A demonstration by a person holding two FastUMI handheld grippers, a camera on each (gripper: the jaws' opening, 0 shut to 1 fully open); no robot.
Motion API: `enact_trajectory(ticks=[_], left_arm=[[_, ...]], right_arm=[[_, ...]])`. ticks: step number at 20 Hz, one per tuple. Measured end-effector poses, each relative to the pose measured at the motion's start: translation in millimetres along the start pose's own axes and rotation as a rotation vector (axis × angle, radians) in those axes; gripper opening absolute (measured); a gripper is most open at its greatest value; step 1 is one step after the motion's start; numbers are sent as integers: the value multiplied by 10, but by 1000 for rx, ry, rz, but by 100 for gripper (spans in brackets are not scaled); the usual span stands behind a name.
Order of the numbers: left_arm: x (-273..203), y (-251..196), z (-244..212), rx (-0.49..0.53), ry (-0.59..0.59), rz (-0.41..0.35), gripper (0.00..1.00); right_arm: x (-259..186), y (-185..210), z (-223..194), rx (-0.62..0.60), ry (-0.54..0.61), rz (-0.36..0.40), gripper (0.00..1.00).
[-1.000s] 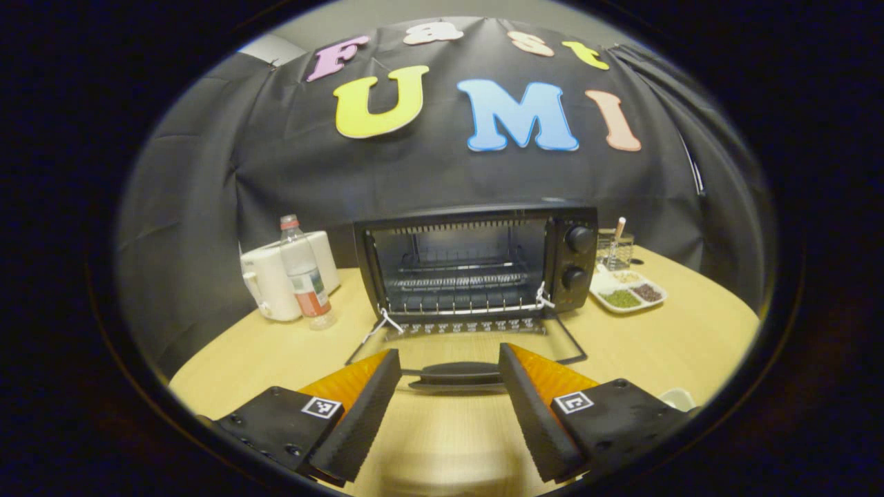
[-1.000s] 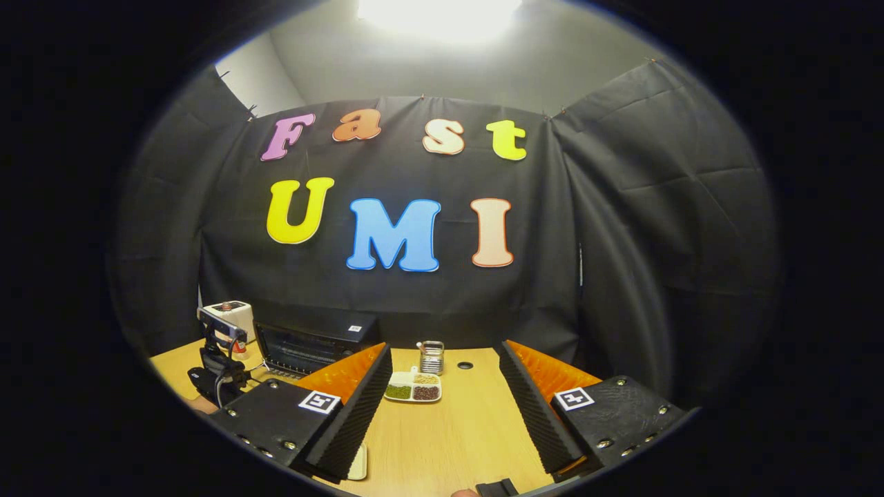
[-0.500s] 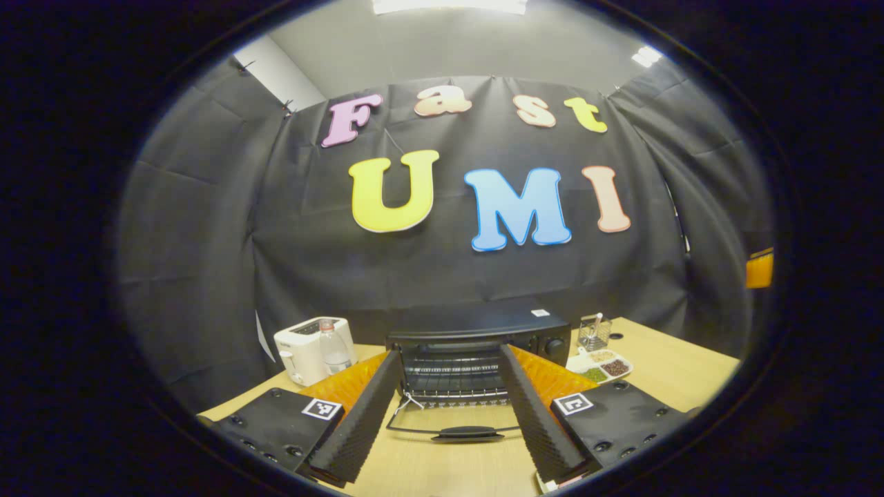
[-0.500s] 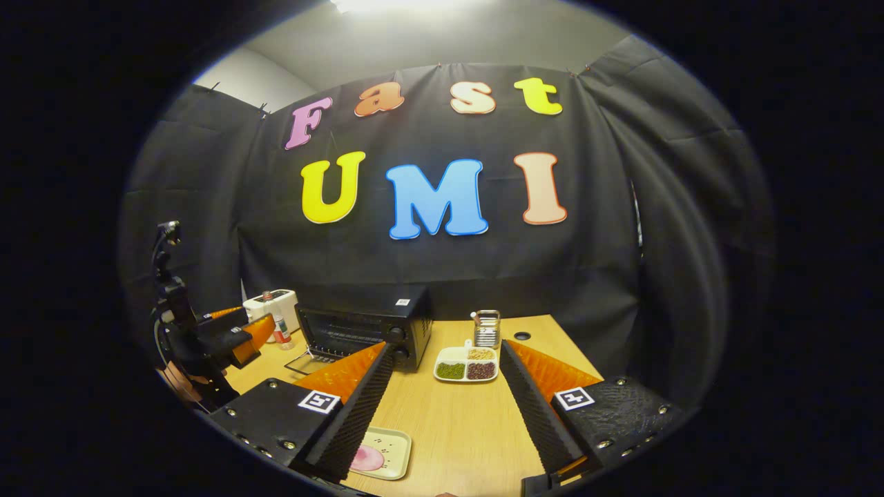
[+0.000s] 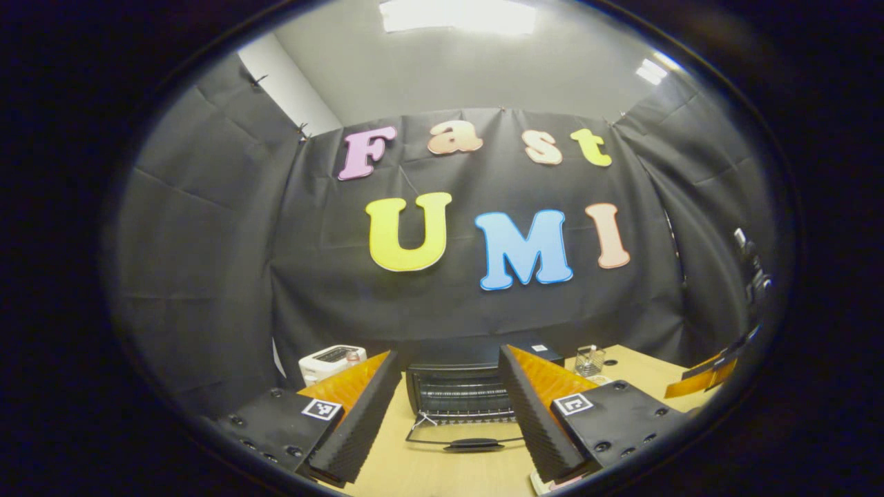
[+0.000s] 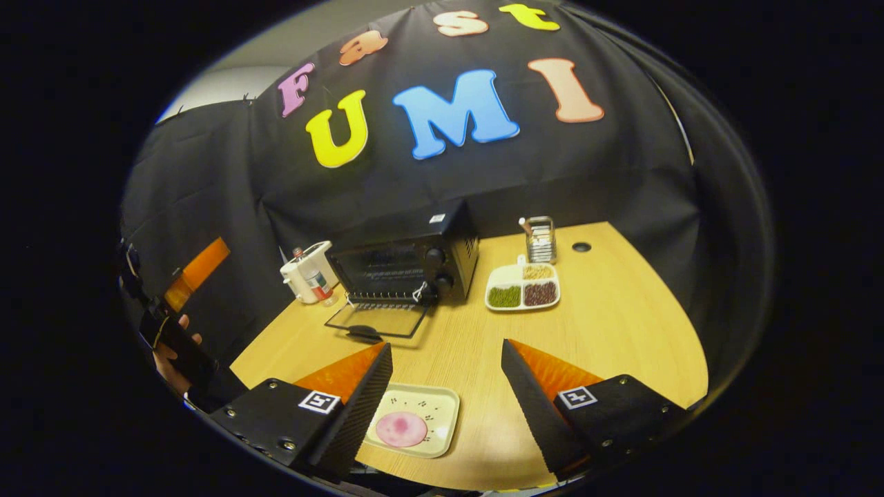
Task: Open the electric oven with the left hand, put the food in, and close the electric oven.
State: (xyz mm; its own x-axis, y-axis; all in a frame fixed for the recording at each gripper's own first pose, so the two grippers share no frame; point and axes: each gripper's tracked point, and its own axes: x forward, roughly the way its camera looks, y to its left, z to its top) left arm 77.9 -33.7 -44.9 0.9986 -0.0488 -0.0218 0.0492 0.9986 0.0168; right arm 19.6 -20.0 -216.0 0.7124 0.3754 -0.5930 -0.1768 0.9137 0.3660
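The desk [image 6: 621, 324] carries the oven [image 6: 404, 266] at its far side, its door [image 6: 376, 321] already folded flat toward the front with the handle [image 6: 364, 333] at the near edge, so the opening step looks done. Seen from the left gripper view, the oven [image 5: 459, 390] sits straight ahead between the fingers of the left claw [image 5: 449, 428], which stands wide and holds nothing, raised well back from the door.

The step in hand appears to be fetching the food. The small tray [image 6: 414, 429] lies at the near edge of the desk, just ahead of the right claw [image 6: 445, 407], whose fingers are spread wide and empty. To do this well, I would come down over the tray's nearer rim, pinch the rim rather than the food, keep the tray level, and carry it in above the open door so it slides onto the wire rack without knocking the glass.

On that tray rests a round pink slice [image 6: 402, 429]. Right of the oven, a divided dish [image 6: 523, 287] holds green, dark and pale beans in separate sections. Behind it stands a wire holder [image 6: 541, 239] with something upright inside, too small to name.
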Motion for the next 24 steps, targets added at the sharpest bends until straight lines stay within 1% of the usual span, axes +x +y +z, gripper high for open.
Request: enact_trajectory(ticks=[5,10,11,12,13,15,17,18,19,20,21,23,24], left_arm=[[-100,128,205,23,-37,28,100],[-136,207,226,4,-39,45,100],[-145,228,223,8,-39,49,90],[-145,249,213,14,-37,53,100],[-150,271,199,20,-34,57,100],[-153,322,173,24,-28,68,95],[-144,360,113,16,-13,78,100],[-139,392,80,11,-6,82,100],[-138,417,69,9,-2,86,95],[-128,444,50,9,1,90,95],[-124,475,54,11,2,96,100],[-117,518,61,9,2,101,100],[-107,536,39,7,3,103,100]], right_arm=[[243,-24,-400,92,166,37,99],[481,-50,-820,115,329,53,99],[517,-92,-907,111,354,45,92],[563,-114,-1011,110,390,42,85],[570,-116,-1123,116,433,40,83],[619,-124,-1320,128,500,36,83],[631,-144,-1451,136,550,34,83],[631,-151,-1497,134,571,33,83],[655,-161,-1486,133,566,31,83],[652,-207,-1465,133,567,9,66],[669,-181,-1482,146,573,12,49],[700,-157,-1491,158,596,13,50],[706,-147,-1506,145,614,12,50]])
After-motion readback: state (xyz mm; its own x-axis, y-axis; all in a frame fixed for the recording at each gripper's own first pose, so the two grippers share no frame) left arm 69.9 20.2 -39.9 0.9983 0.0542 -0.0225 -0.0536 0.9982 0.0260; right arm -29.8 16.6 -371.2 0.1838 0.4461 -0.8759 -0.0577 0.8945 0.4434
